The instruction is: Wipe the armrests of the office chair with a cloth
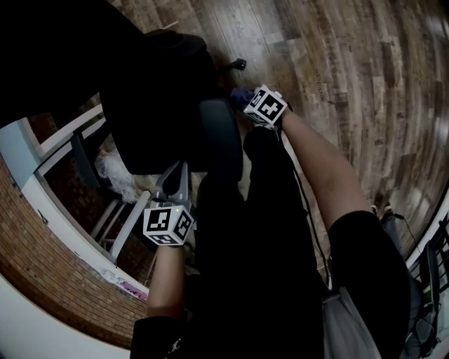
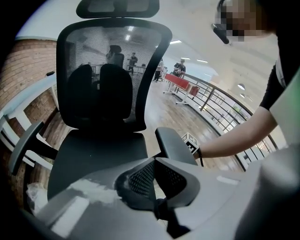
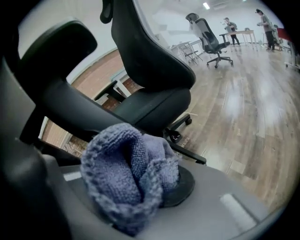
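Right gripper [image 3: 154, 197]: we found its jaws clamped on the cloth [image 3: 129, 176], a bunched blue-grey knitted piece that filled the gap between them.
Cloth position: we recorded it at the outer side of the near armrest [image 1: 221, 137], close to one end. We could not tell whether it touched the pad.
Right forearm [image 2: 234, 136]: we noted it bare and stretched toward that armrest, with the marker cube [image 2: 190, 140] just beside the pad.
Left gripper [image 2: 154, 161]: we found its mesh-faced jaws closed tip to tip with nothing between them. It was held in front of the office chair [image 2: 98, 154] and aimed at the seat.
Backrest [image 2: 112, 61]: we recorded a black mesh panel, upright, with the headrest [image 2: 117, 7] above it.
Far armrest [image 2: 26, 143]: we noted it on the opposite side of the seat, well apart from both grippers.
Chair base: we saw one caster [image 3: 187, 121] resting on the wooden floor [image 3: 243, 117].
Wall side: we recorded a brick wall [image 1: 63, 280] and a white frame [image 1: 70, 137] beyond the chair.
Background: we noted a second chair [image 3: 211, 40], people standing [image 3: 267, 18], a red table [image 2: 177, 82] and a metal railing [image 2: 220, 112], all far from the work area.
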`<state>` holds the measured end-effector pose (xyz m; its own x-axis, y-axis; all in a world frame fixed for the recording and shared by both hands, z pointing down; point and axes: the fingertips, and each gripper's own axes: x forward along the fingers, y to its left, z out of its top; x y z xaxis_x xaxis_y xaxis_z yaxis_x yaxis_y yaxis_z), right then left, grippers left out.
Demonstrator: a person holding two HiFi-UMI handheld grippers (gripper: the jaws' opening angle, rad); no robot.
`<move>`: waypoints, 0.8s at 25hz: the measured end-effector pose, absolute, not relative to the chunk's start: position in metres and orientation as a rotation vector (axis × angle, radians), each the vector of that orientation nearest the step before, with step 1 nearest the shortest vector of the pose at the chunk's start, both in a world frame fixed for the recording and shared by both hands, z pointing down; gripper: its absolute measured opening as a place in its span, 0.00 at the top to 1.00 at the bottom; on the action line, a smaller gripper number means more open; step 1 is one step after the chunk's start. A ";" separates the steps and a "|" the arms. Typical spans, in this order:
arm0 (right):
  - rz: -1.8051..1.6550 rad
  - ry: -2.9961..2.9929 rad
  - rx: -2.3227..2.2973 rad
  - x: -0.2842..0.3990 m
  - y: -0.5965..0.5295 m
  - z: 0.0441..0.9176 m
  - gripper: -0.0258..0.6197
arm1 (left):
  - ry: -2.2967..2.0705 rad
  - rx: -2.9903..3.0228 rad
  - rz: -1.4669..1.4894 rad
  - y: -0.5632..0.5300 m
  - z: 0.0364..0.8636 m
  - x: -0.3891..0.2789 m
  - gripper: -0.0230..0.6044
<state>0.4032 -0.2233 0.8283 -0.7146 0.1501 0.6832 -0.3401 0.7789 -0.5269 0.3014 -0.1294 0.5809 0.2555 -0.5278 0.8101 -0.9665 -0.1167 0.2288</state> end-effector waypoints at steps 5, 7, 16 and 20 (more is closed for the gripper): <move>0.874 -2.253 0.067 0.411 -0.195 0.781 0.89 | -1.381 1.800 0.681 -0.129 0.557 0.316 0.95; 0.896 -2.252 0.049 0.412 -0.184 0.766 0.89 | -1.390 1.810 0.667 -0.131 0.546 0.318 0.95; 0.955 -2.333 0.034 0.417 -0.161 0.693 0.89 | -1.483 1.809 0.576 -0.120 0.500 0.319 0.95; 0.914 -2.383 0.247 0.446 -0.207 0.666 0.89 | -1.578 1.766 0.511 -0.116 0.485 0.302 0.95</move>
<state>0.4460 -0.2067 0.6664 -0.8210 0.0299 0.5701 -0.3591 0.7492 -0.5565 0.3022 -0.1160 0.4845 0.1782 -0.6932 0.6983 -0.9710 -0.0090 0.2388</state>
